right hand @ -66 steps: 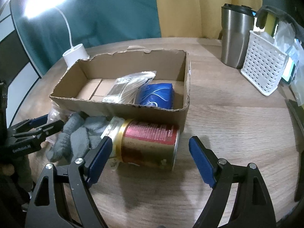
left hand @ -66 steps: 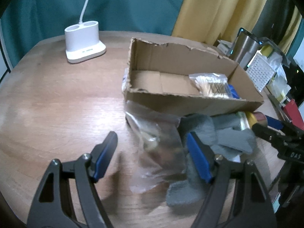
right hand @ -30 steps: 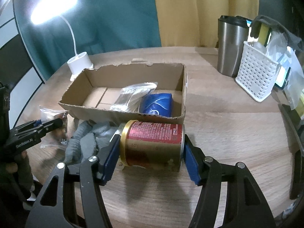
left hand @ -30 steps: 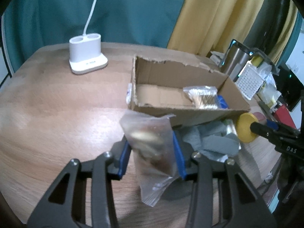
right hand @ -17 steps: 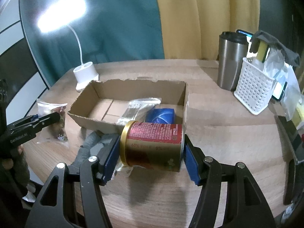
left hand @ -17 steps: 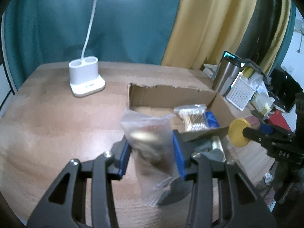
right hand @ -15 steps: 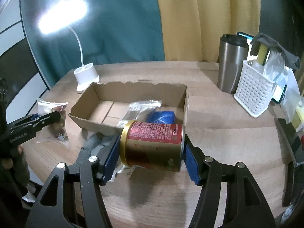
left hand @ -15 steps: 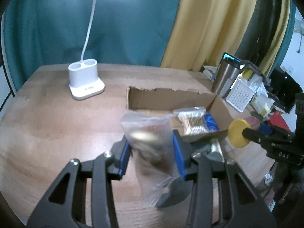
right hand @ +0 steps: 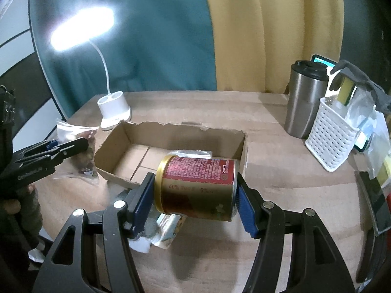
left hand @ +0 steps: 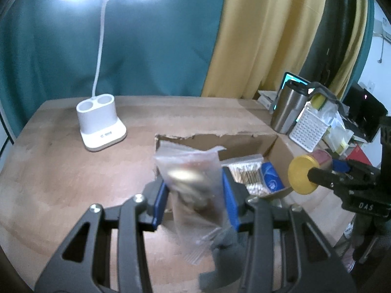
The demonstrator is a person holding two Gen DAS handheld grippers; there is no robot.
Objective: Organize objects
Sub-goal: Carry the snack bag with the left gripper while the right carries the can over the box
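Note:
My left gripper [left hand: 195, 196] is shut on a clear plastic bag [left hand: 193, 180] of small brownish items, held above the table in front of the open cardboard box [left hand: 244, 139]. The bag also shows in the right wrist view [right hand: 78, 144]. My right gripper [right hand: 195, 195] is shut on a red and gold can [right hand: 198, 185] held on its side above the box's near wall [right hand: 114, 178]. The can's gold lid [left hand: 301, 173] shows at right in the left wrist view. Inside the box lie a bag of cotton swabs [left hand: 246, 173] and a blue packet [left hand: 271, 178].
A white lamp base [left hand: 100, 127] stands at the back left of the wooden table. A steel tumbler [right hand: 305, 102] and a white perforated basket [right hand: 332, 136] stand at the right. Grey cloth [left hand: 227, 256] and a foil packet [right hand: 166, 227] lie in front of the box.
Both grippers have risen higher above the table, each still holding its object. The box now appears lower and farther below the can and the bag.

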